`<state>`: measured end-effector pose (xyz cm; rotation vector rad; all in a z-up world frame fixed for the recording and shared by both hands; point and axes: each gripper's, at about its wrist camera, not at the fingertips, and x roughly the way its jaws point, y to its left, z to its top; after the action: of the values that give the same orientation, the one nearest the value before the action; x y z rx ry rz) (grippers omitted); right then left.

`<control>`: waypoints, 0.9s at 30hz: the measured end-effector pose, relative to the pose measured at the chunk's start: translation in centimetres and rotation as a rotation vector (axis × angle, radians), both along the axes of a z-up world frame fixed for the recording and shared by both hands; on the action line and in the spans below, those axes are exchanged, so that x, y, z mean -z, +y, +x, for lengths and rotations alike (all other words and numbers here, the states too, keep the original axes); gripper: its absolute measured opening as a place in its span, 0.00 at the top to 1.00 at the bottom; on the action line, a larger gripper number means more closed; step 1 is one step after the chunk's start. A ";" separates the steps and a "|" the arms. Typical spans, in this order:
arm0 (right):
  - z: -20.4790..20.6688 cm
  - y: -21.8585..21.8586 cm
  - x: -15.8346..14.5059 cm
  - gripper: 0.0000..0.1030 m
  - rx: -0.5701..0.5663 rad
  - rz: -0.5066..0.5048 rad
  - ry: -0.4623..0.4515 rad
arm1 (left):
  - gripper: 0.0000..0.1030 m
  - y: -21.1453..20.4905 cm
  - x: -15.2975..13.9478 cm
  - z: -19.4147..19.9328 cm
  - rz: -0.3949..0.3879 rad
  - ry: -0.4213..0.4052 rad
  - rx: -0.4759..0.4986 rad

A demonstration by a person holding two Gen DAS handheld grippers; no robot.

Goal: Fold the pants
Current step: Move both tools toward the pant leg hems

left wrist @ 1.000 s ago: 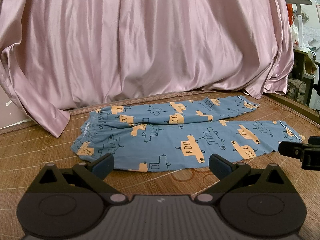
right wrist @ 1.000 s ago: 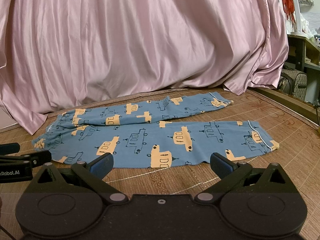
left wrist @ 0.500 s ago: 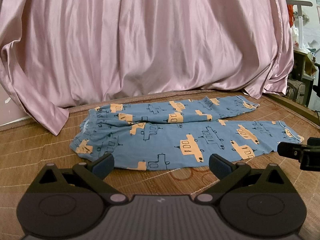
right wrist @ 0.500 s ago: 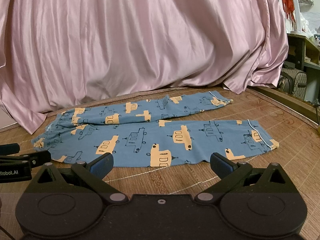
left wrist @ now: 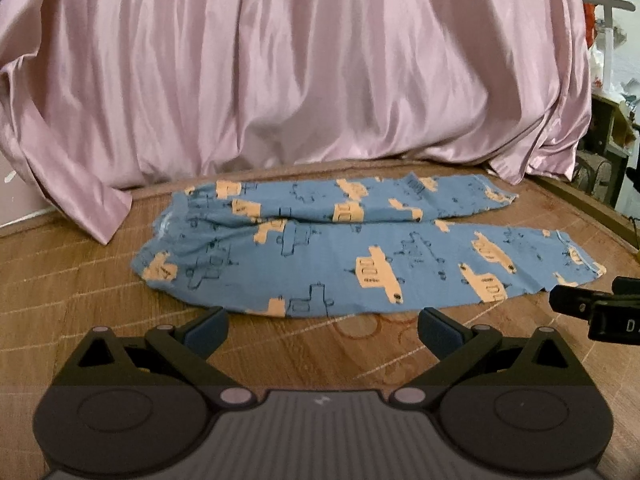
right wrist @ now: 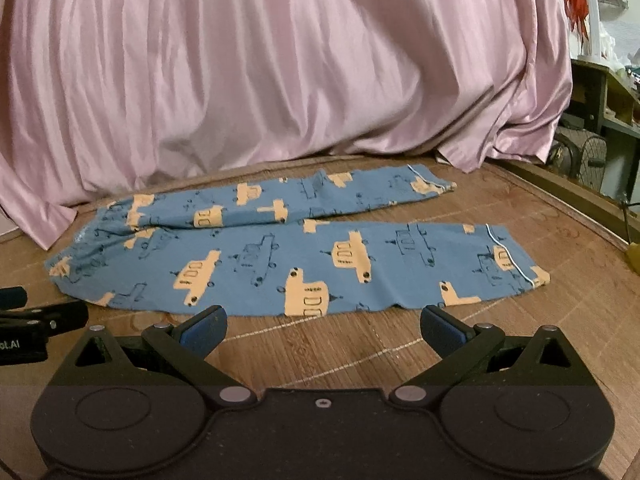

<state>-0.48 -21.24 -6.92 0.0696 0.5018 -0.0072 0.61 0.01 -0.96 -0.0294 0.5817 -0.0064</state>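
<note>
The pants (left wrist: pixel 360 256) lie spread flat on a woven bamboo mat (left wrist: pixel 360 352), waistband to the left and both legs running out to the right; the fabric is blue with a print of orange and outlined vehicles; the two legs lie side by side, the far leg narrower in view and angled slightly away, the near leg broad and flat with a thin white line just before its cuff (right wrist: pixel 508 256); the waistband end (right wrist: pixel 76 256) is gathered and a little rumpled.

The left tool (left wrist: pixel 322 326) is low over the mat just in front of the near leg's edge, its two blue-padded fingers (left wrist: pixel 206 328) spread wide with nothing between them; the right tool (right wrist: pixel 322 326) sits in the same posture further along the near leg, fingers (right wrist: pixel 442 328) equally wide apart and gripping nothing; neither touches the cloth; each tool shows at the edge of the other's view, the right one (left wrist: pixel 592 308) near the cuffs, the left one (right wrist: pixel 36 320) near the waistband.

Behind the pants a pink satin sheet (left wrist: pixel 300 64) hangs in heavy folds down to the mat; wooden furniture (right wrist: pixel 600 92) stands at the far right.
</note>
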 end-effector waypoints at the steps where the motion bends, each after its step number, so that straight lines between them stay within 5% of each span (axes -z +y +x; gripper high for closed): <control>1: 0.0 0.0 0.0 0.00 0.001 -0.001 0.004 | 0.00 0.0 0.1 0.0 0.005 0.006 -0.005; 8: 0.0 -0.1 -0.1 0.00 -0.003 0.002 0.006 | 0.00 -0.1 -0.4 0.5 0.017 0.034 -0.052; 15: 0.3 -1.1 -0.2 0.00 0.051 0.049 0.007 | 0.00 0.5 -1.8 3.6 -0.052 0.132 -0.062; 23: 1.9 -3.0 -1.5 0.00 0.050 0.127 -0.015 | 0.00 -1.2 -6.4 9.7 0.137 0.200 0.067; 27: 5.0 -4.8 -3.8 0.00 -0.028 0.168 -0.020 | 0.00 -1.1 -8.4 13.5 0.160 0.235 0.108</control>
<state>4.48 -26.01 -3.09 0.2267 0.4830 0.0628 14.15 -1.09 7.47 0.1584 0.8166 -0.0621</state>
